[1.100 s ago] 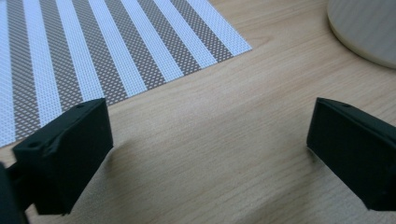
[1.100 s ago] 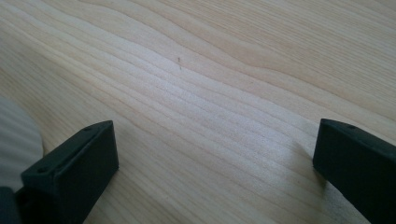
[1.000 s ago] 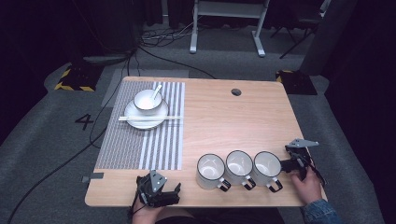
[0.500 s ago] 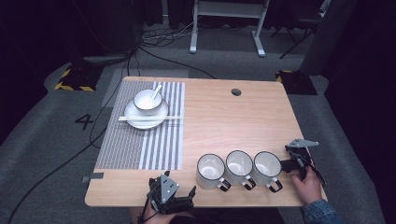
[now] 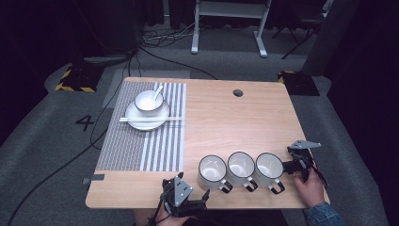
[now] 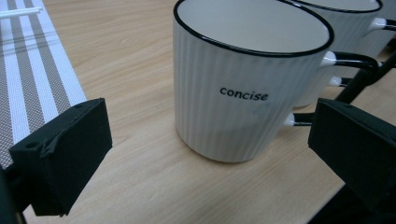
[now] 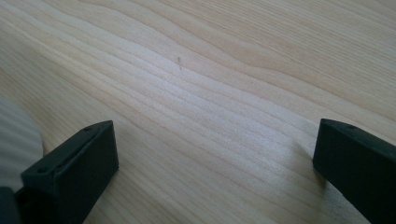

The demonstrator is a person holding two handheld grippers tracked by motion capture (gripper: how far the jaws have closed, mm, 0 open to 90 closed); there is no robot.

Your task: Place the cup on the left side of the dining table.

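I see the nearest mug (image 6: 247,79) standing upright on the wooden surface (image 5: 226,122), at the left end of a row of three white mugs by the near edge. In the left gripper view it sits ahead of my left tongs (image 6: 205,154), whose jaws stand wide apart and touch nothing. It is ribbed, with a black rim and the word "concise" on its wall; its inside floor is hidden from me. Its black handle points off to the right, partly covered by the right jaw. Just behind it the middle mug (image 6: 345,18) is cut off by the frame's top edge.

In the high view the third mug (image 5: 269,168) stands farthest from the nearest mug, with my right tongs (image 5: 294,165) just beyond it. In the right gripper view those jaws are spread wide over bare wood, and a pale ribbed sliver at the left edge is too cropped to identify.

Well up and left of the nearest mug, a striped mat (image 5: 141,141) carries a plate (image 5: 146,120) with a bowl (image 5: 149,101), spoon and chopsticks.
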